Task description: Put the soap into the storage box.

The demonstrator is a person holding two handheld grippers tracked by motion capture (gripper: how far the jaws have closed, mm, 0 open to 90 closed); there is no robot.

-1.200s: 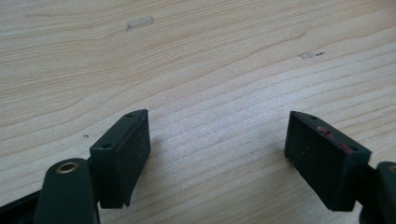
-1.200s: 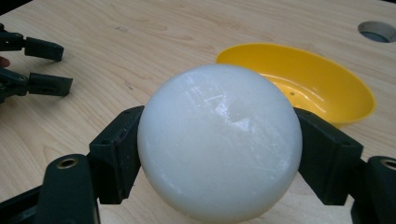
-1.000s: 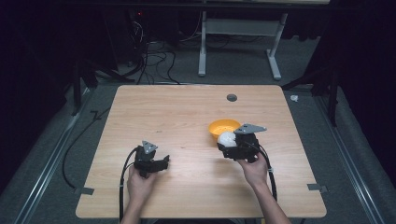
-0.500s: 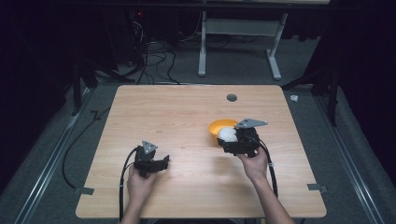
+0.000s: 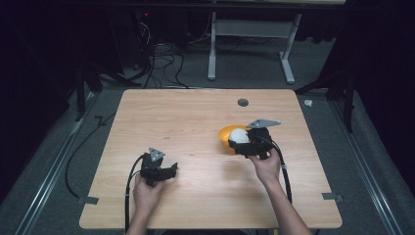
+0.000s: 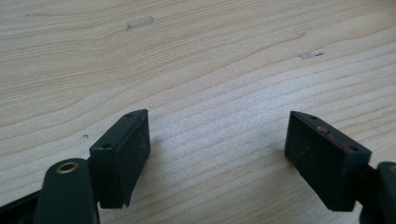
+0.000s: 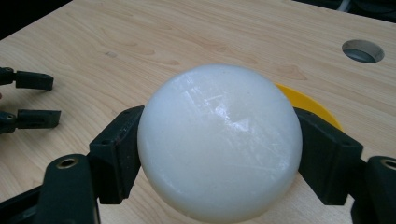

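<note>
A white ball (image 7: 219, 144) is clamped between the black jaws of my right gripper (image 7: 219, 161). From the high view the white ball (image 5: 239, 136) and right gripper (image 5: 243, 143) hang over the near right part of a yellow bowl (image 5: 225, 132). Behind the ball, the bowl's rim (image 7: 309, 105) peeks out. My left gripper (image 5: 172, 170) rests low at the table's front left, pointing right. Its jaws stand wide apart over bare wood in the left gripper view (image 6: 217, 154), open and holding nothing. It is also seen from the right gripper view (image 7: 46, 99).
The light wooden table (image 5: 186, 117) has a round cable hole (image 5: 242, 102) at its back right, also seen as the hole (image 7: 363, 50). Black cables trail off the front edge. White desk legs and cables stand on the dark floor behind.
My right gripper has carried the white ball a little away from the person, farther over the yellow bowl. The left gripper has stayed still.
</note>
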